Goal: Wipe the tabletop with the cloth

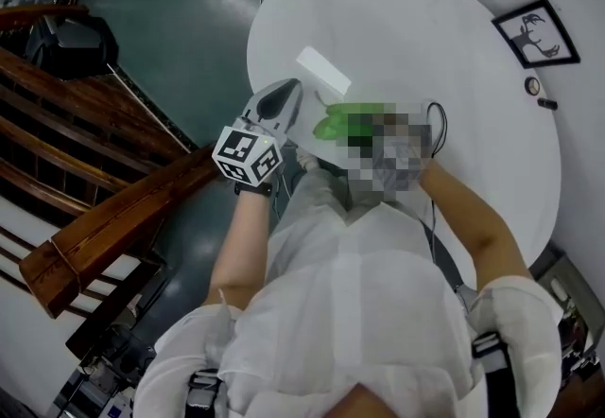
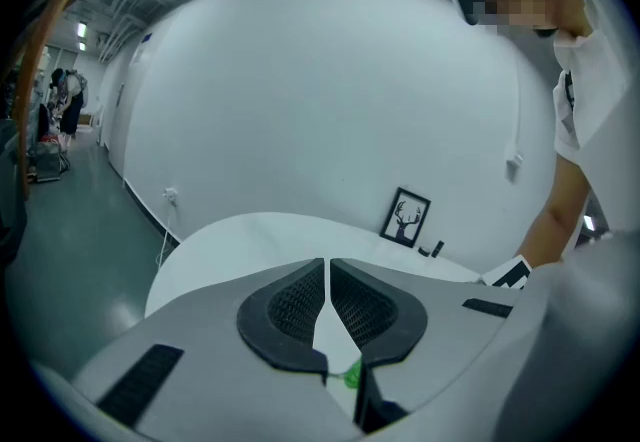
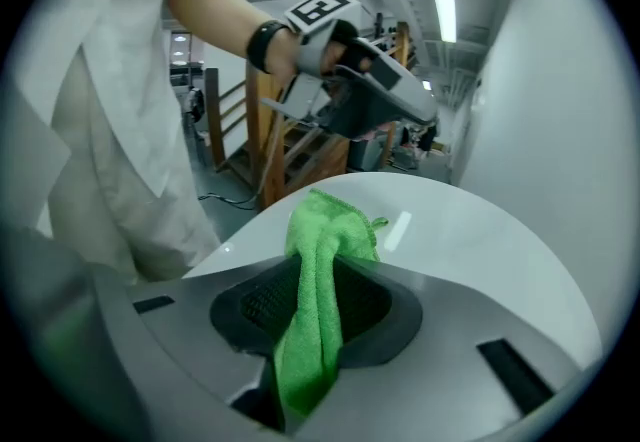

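Right gripper view: your right gripper (image 3: 322, 265) is clamping the cloth (image 3: 315, 320) over the table's (image 1: 425, 28) near edge, judged ready for wiping; your left gripper (image 2: 327, 270) is hovering alongside, jaws together, empty.

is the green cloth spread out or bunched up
Bunched: the green cloth is squeezed into a narrow fold between the jaws of the right gripper, not spread flat.

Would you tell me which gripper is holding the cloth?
The right gripper: its jaws clamp the green cloth; the left gripper is shut and empty.
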Demonstrator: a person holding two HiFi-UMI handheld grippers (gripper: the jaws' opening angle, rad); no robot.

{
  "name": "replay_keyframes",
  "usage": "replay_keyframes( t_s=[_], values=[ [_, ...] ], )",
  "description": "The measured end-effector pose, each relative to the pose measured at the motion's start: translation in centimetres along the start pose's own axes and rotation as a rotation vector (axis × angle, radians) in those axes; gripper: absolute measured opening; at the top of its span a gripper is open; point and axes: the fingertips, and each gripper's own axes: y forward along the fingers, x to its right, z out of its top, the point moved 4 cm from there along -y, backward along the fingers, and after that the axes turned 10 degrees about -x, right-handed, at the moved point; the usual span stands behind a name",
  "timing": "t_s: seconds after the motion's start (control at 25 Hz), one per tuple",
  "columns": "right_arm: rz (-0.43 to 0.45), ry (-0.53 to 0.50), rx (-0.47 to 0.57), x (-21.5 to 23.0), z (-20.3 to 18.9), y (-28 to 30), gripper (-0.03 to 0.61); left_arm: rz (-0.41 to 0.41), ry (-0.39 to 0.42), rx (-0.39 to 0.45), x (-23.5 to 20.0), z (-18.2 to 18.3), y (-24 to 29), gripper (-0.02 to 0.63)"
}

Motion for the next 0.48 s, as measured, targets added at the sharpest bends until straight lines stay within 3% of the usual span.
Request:
replay_keyframes(
  t_s=[0.2, 0.28, 0.36, 0.48],
  values=[
    [0.222, -0.192, 0.008, -3.8, -1.5, -1.5, 0.087, -0.052, 0.021, -0.029, 1.5, 0.2, 1.8, 0.028],
    [0.255, -0.204, 0.004, -3.5, -2.6, -2.2, 0.087, -0.070, 0.032, -0.039, 1.9, 0.3, 2.2, 0.028],
    [0.206, -0.124, -0.001, -1.3, -3.7, -2.9, 0.087, -0.081, 0.037, -0.048, 2.1, 0.2, 2.5, 0.028],
    [0.054, 0.103, -0.028, 4.5, -6.0, -3.7, 0.087, -0.089, 0.038, -0.060, 2.3, 0.1, 3.1, 0.028]
  ],
)
